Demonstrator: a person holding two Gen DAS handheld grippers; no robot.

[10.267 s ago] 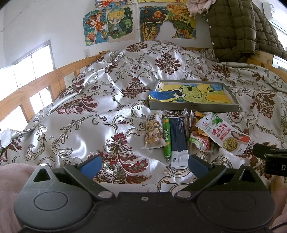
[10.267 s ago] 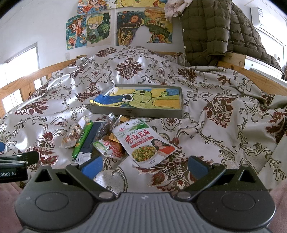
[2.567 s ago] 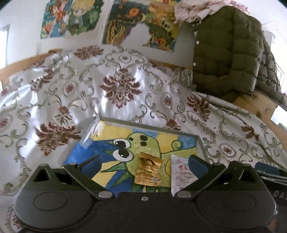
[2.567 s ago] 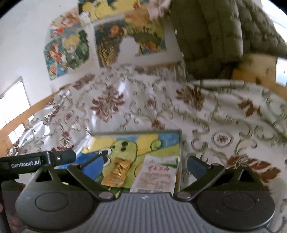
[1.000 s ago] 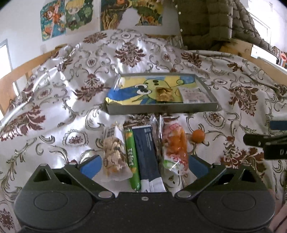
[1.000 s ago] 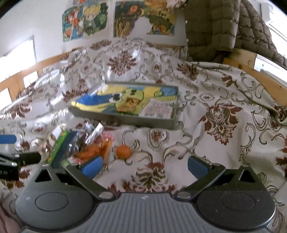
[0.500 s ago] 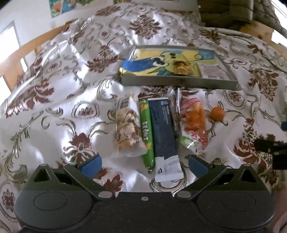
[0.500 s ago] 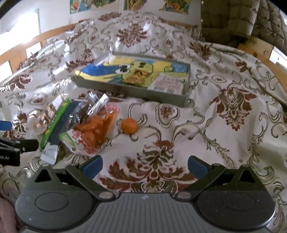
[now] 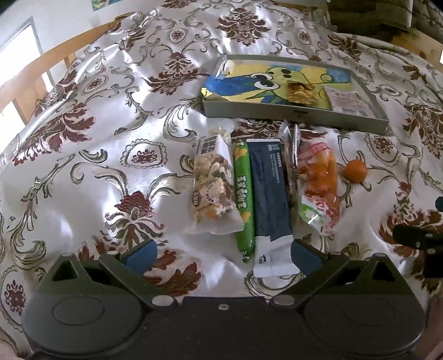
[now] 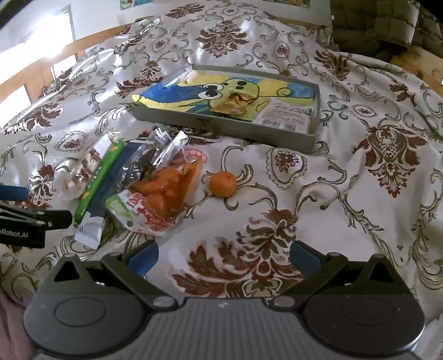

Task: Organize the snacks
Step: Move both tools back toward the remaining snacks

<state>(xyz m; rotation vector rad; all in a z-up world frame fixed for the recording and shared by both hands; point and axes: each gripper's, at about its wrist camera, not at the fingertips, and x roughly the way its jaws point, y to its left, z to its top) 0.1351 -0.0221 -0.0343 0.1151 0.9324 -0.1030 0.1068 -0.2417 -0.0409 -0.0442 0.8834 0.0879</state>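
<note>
A grey tray with a cartoon picture holds a gold packet and a white packet. In front of it lie a nut bag, a green stick, a dark blue packet, a clear bag, an orange snack bag and a small orange. My left gripper is open and empty above the near ends of the packets. My right gripper is open and empty, near side of the orange.
Everything lies on a rumpled white bedspread with dark red patterns. A wooden bed rail runs along the left. A green padded jacket hangs at the back right.
Both grippers have tilted down and moved closer over the snacks in front of the tray. Both stay open and empty.
</note>
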